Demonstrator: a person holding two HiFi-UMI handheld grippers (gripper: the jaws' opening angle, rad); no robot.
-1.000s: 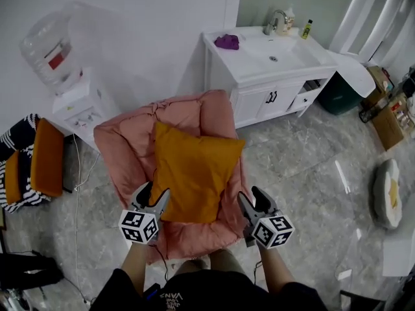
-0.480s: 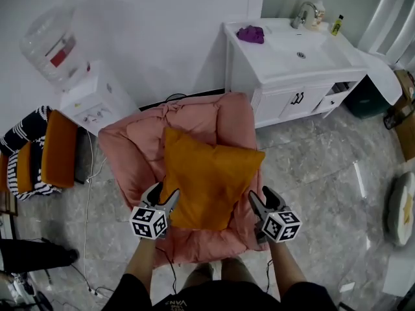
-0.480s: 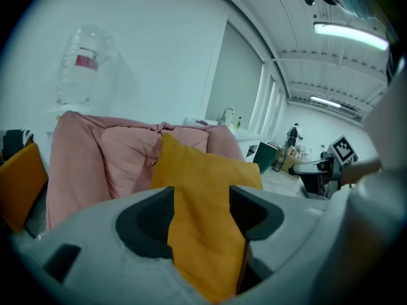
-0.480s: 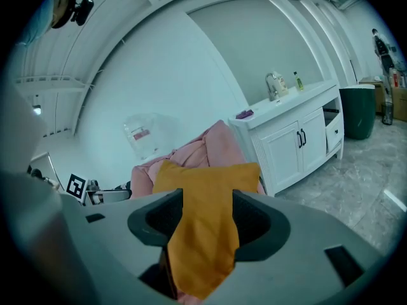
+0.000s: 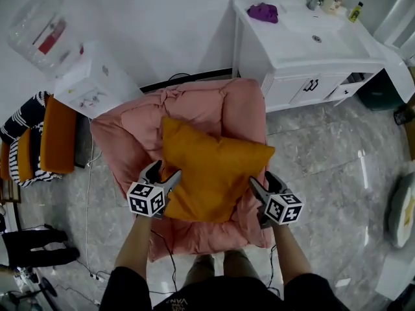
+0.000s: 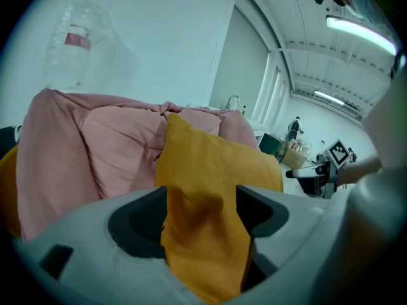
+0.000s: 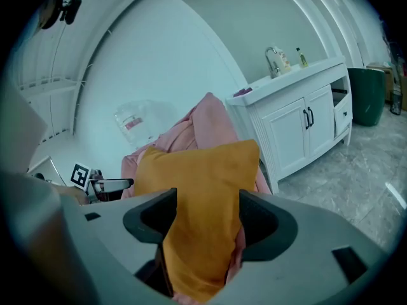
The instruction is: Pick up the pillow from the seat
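Head view: pillow [image 5: 214, 170] skewed on seat [image 5: 126, 141], corner up-left; left gripper [image 5: 164, 170] and right gripper [image 5: 263, 179] fingers, just widened, loosely straddle it.

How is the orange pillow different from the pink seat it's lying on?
Colour: the pillow is mustard orange, the seat dusty pink.
Size: the pillow is smaller and covers only the seat's middle, so pink shows all round it.
Shape: the pillow is a smooth square with pointed corners, lying turned at an angle. The seat is puffy, with raised, gathered sides.
Both look like soft stuffed fabric.
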